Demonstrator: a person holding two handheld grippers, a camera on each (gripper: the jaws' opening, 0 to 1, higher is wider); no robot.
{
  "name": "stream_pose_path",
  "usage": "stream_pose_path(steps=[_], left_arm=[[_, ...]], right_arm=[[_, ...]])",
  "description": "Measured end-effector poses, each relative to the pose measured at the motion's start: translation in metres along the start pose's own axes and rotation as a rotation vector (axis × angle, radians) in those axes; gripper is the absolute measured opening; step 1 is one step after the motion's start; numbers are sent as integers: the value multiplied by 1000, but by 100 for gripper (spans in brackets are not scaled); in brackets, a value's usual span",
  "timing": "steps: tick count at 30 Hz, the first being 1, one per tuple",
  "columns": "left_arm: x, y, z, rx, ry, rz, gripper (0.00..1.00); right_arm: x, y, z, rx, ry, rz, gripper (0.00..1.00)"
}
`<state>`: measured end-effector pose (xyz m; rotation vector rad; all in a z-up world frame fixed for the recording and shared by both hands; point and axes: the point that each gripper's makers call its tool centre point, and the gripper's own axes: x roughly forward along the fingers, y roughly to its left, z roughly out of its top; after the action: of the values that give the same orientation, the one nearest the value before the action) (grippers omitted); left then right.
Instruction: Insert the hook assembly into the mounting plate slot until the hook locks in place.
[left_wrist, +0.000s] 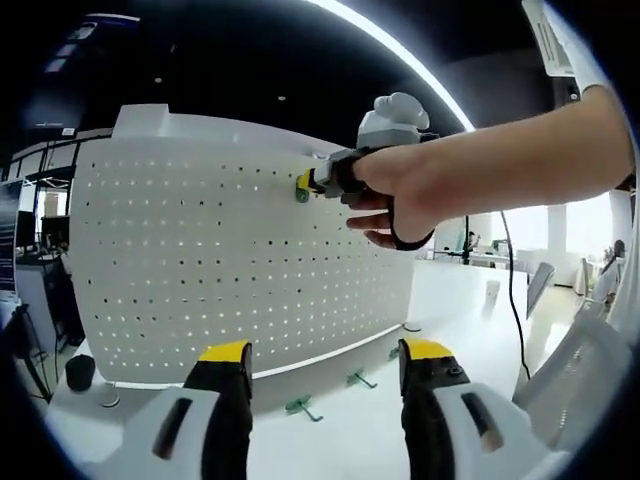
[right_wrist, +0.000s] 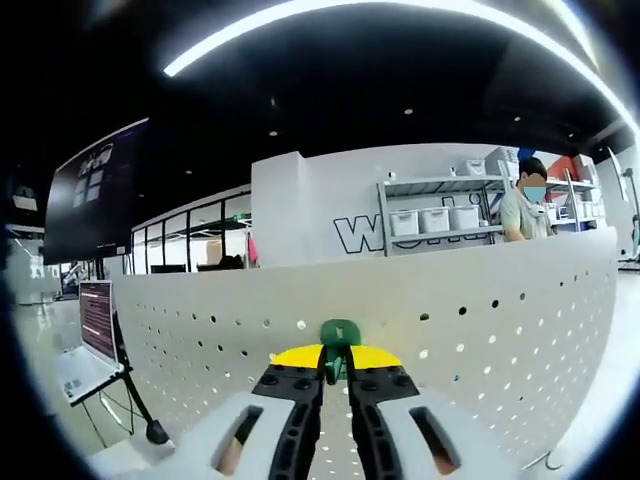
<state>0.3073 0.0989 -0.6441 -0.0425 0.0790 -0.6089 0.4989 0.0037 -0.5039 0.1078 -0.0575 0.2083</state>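
Pegboard (right_wrist: 480, 310) upright; right hand-held gripper (right_wrist: 337, 362) pinching green hook (right_wrist: 339, 333), tip apparently hidden.

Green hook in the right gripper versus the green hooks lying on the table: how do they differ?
The green hook is pinched between the right gripper fingers, held up against the pegboard; the loose hooks lie flat on the table, ungripped, at the pegboard's foot. Both are green. The left gripper stands open, empty.

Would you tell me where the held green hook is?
In the right gripper view, the green hook sits pinched in the right gripper, against the white pegboard near its top edge.
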Motion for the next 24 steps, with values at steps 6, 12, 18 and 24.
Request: stream_pose_path(steps=[6, 12, 18, 24], left_arm=[[-1, 1, -1, -2, 5, 5, 62], [0, 1, -3, 0, 14, 2, 64], [0, 1, -3, 5, 14, 5, 65], [0, 1, -4, 3, 15, 3, 65]], right_arm=[[-3, 2, -2, 42, 0, 21, 36], [-5, 8, -7, 12, 12, 40, 59], [-7, 6, -9, 0, 20, 40, 61], [-11, 10, -5, -8, -8, 110, 59]])
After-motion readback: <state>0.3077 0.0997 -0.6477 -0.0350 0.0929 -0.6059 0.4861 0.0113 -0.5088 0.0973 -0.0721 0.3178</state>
